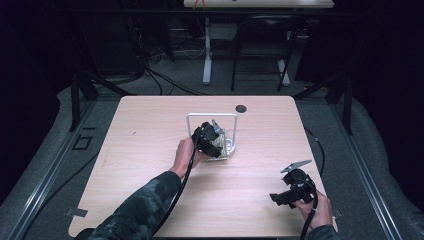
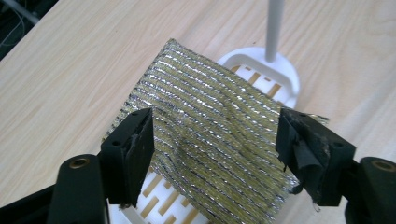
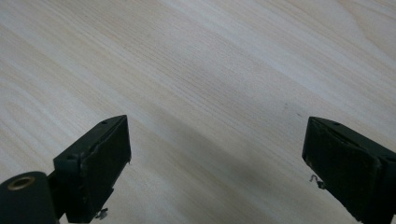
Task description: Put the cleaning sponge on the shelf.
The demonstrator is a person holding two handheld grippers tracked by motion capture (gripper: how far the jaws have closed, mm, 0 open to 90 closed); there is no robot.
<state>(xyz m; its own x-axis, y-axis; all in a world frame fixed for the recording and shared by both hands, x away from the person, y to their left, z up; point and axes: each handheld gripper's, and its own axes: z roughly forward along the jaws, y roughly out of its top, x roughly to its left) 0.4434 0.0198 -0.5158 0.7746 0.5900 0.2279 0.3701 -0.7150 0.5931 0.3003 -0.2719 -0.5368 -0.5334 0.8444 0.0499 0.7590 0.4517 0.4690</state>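
On the white rack (image 2: 261,70) near the middle of the table (image 1: 150,150), the shiny striped cloth (image 2: 205,135) lies draped, between the two sides of the left claw (image 2: 212,140). That claw stands partly open and does not squeeze the cloth. The cloth could slide off the rack onto the table if the claw bumps it while pulling away. Far from the rack, the right claw (image 3: 215,158) is wide open and holds nothing
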